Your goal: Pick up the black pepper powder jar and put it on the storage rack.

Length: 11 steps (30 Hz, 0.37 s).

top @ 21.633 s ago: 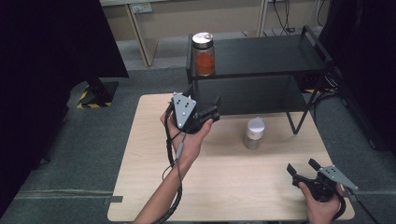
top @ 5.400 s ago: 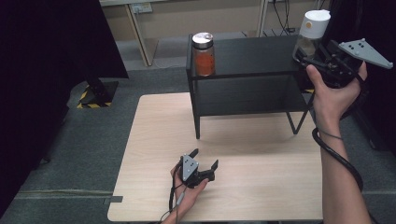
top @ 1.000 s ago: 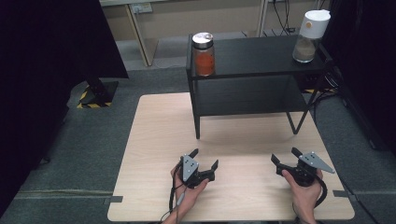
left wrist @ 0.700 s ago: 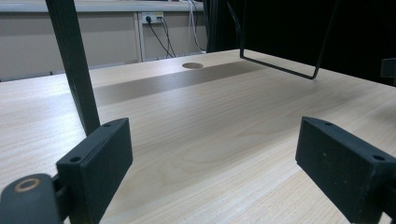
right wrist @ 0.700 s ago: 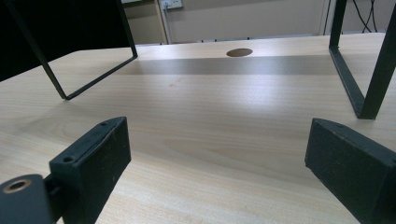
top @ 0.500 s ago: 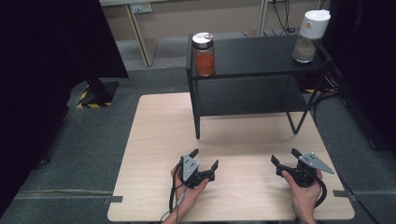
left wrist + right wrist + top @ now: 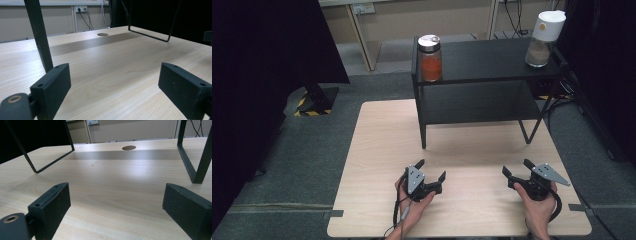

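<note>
Item: two jars on the black shelf. One with red contents stands at its left end; the white-capped jar holds pale powder at its right end, both well apart from us. We judge them glassy, rigid, slippery and breakable, moderately heavy; we would grip mid-body, below the lid. Left gripper and right gripper rest low over the table, jaws wide, nothing between them.

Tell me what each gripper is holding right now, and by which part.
Nothing is held: the left gripper and right gripper both rest open over the bare table.
</note>
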{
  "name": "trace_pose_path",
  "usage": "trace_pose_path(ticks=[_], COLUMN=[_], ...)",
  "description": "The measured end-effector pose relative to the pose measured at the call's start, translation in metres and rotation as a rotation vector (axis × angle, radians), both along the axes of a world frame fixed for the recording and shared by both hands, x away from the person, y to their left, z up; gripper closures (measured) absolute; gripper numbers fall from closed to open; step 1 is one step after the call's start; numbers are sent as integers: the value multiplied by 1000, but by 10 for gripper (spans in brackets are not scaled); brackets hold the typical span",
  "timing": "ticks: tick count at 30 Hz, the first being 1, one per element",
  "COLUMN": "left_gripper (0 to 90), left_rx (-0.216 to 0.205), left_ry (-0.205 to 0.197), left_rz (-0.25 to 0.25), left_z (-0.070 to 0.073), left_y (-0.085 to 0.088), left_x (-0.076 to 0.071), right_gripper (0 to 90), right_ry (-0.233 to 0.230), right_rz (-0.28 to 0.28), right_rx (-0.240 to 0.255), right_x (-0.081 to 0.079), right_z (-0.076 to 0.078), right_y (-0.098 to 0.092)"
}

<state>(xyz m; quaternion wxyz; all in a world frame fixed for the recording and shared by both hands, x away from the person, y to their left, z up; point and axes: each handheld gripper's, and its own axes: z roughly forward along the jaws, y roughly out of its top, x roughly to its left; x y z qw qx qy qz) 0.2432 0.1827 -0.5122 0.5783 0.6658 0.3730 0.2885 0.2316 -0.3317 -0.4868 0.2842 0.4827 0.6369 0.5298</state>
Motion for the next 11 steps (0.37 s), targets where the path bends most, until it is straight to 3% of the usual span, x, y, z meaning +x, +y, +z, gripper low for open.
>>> trace_pose_path(ticks=[11], left_gripper=[105], left_rx=[2], left_ry=[0], left_rz=[0], left_z=[0], left_y=[0], left_x=[0], right_gripper=[77], right_ry=[0], right_rz=[4], right_rx=[0], right_x=[0], right_z=[0], right_y=[-1])
